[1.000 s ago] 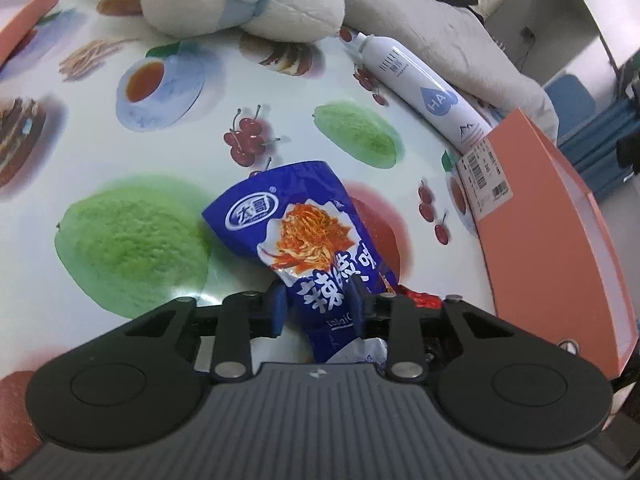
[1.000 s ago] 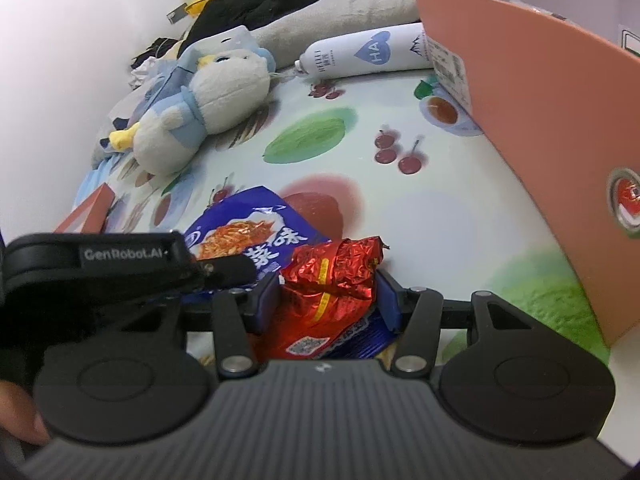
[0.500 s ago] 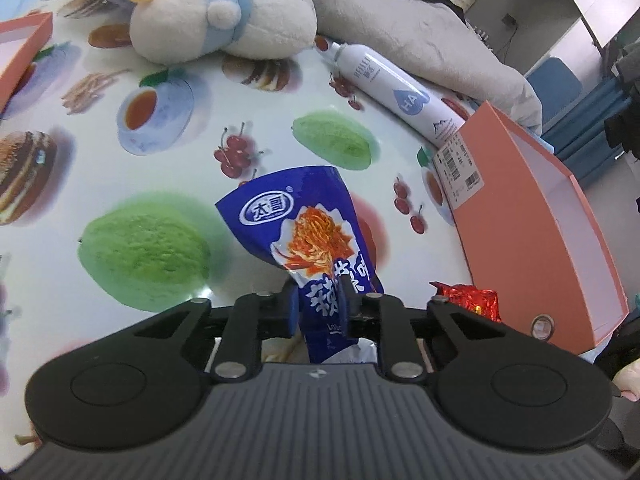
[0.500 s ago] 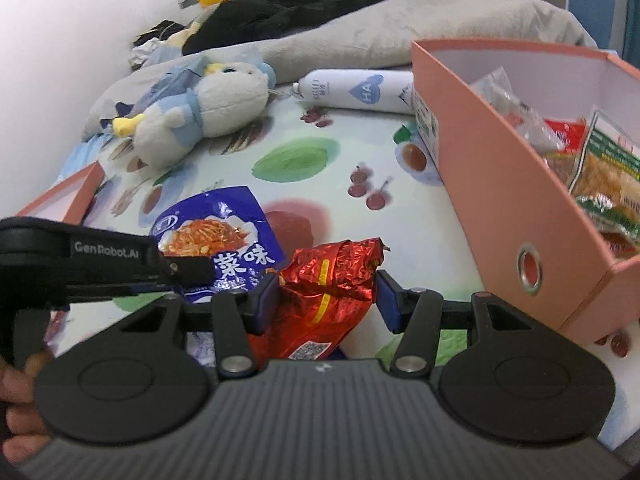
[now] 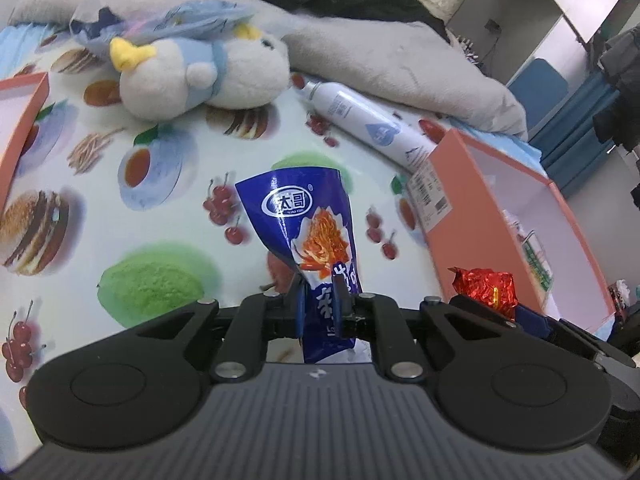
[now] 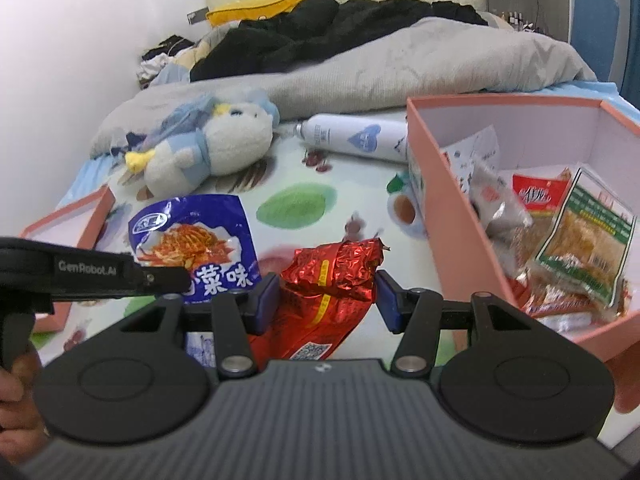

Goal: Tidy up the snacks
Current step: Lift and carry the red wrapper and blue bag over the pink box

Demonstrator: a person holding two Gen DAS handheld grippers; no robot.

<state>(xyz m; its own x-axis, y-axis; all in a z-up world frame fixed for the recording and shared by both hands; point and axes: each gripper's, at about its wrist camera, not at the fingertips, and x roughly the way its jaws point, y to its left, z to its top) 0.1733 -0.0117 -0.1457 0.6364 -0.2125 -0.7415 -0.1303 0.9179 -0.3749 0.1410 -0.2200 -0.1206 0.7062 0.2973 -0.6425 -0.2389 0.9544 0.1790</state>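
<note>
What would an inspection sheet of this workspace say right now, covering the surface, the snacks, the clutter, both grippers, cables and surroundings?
Surface: printed tablecloth with fruit and food pictures.
Job's things: blue snack packet and red foil packet, both held up off the cloth; pink box to the right already holds several packets.
Clutter: plush toy, white spray can lying on its side, pink tray at the left edge.
Grippers: left gripper has just been closing and pinches the blue packet; right gripper grips the red packet.
Cables: nothing seen.
Surroundings: grey blanket, dark clothes, white wall.
</note>
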